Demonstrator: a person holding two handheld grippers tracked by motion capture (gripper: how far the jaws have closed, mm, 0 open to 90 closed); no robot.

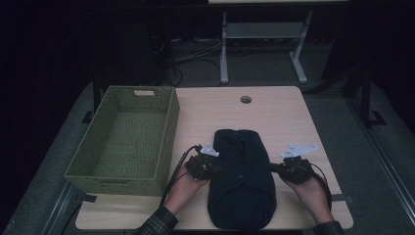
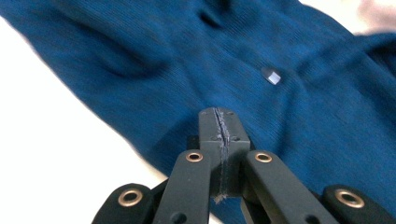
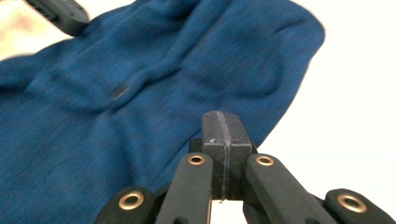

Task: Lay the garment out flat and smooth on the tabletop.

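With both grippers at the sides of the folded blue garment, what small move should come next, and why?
Probably open both grippers' fingers. The left gripper and right gripper sit shut at opposite edges of the folded dark blue knit garment, with no cloth visibly pinched between them. Open fingers could then pinch each edge, perhaps for lifting it toward the green woven basket.

Dark blue folded garment (image 1: 242, 181) lies flat on the table's near edge.

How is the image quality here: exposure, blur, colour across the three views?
High view: dim and underexposed, so the garment reads near black and the room behind is dark. Left gripper view: bright, table blown out white, the same cloth vivid blue, slightly soft; the shut left gripper is sharp. Right gripper view: similar overexposure, motion-softened fabric, the shut right gripper crisp.
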